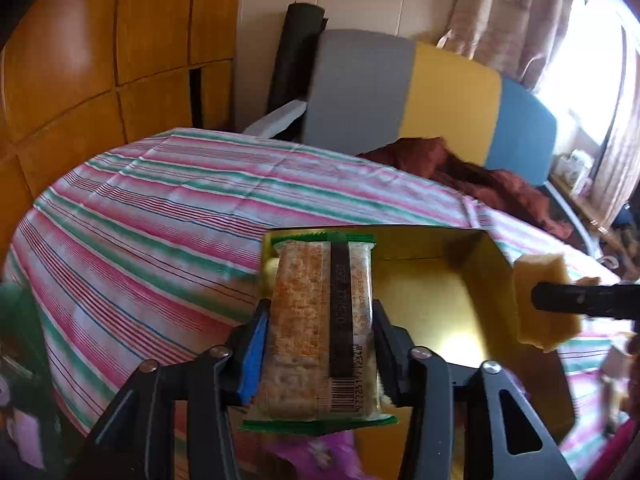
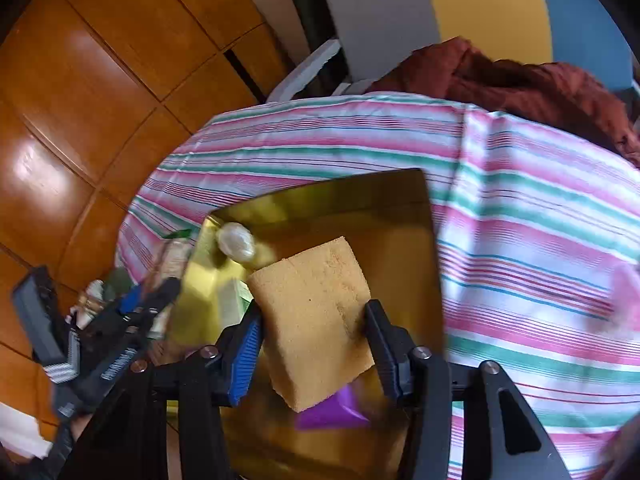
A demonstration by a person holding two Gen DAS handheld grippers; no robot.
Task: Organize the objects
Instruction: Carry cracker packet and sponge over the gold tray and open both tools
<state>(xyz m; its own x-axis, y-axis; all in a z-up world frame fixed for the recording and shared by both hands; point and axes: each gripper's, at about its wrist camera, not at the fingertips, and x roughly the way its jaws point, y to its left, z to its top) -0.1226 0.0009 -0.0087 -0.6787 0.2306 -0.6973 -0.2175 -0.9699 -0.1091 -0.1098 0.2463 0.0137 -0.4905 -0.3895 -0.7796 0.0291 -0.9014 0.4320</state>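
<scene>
My left gripper (image 1: pixel 318 316) is shut on a clear-wrapped rice cracker bar (image 1: pixel 316 328) with green ends and holds it over the near left part of a gold tin box (image 1: pixel 432 300). My right gripper (image 2: pixel 314 316) is shut on a tan sponge-like cake block (image 2: pixel 316 316) above the same gold box (image 2: pixel 400 232). That block (image 1: pixel 540 300) and a right fingertip (image 1: pixel 576 300) show at the right of the left wrist view. A small white wrapped sweet (image 2: pixel 236 242) lies in the box's far left corner. The left gripper (image 2: pixel 136 304) shows blurred at the left.
The box stands on a table with a pink, green and white striped cloth (image 1: pixel 160 208). A purple packet (image 2: pixel 332 412) lies under the right gripper. A grey, yellow and blue chair back (image 1: pixel 420 96) with a maroon cloth (image 1: pixel 480 176) stands behind the table. Wooden cabinets (image 1: pixel 100 60) are at the left.
</scene>
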